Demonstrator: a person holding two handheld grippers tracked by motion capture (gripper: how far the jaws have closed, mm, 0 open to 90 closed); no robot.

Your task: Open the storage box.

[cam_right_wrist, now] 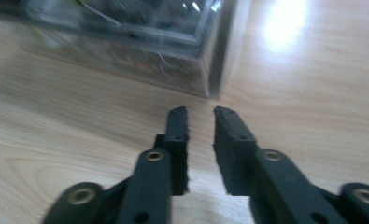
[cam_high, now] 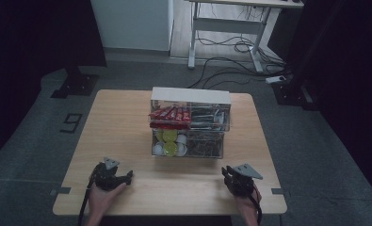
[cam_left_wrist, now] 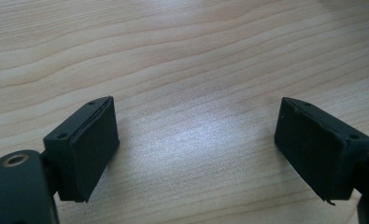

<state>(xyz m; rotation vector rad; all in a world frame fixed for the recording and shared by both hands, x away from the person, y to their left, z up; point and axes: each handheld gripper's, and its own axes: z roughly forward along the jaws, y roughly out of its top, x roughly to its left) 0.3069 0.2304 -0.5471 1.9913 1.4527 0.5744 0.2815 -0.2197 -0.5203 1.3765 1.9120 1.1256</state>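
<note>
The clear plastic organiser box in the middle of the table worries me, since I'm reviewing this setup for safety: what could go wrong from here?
1. The right gripper, jaws nearly together with nothing between them, points at the corner of the clear plastic organiser box; moving forward it might knock or shove the box.
2. The box looks light on the smooth wooden table, so it may slide.
3. The red snack packets on the upper tier could spill.
</note>
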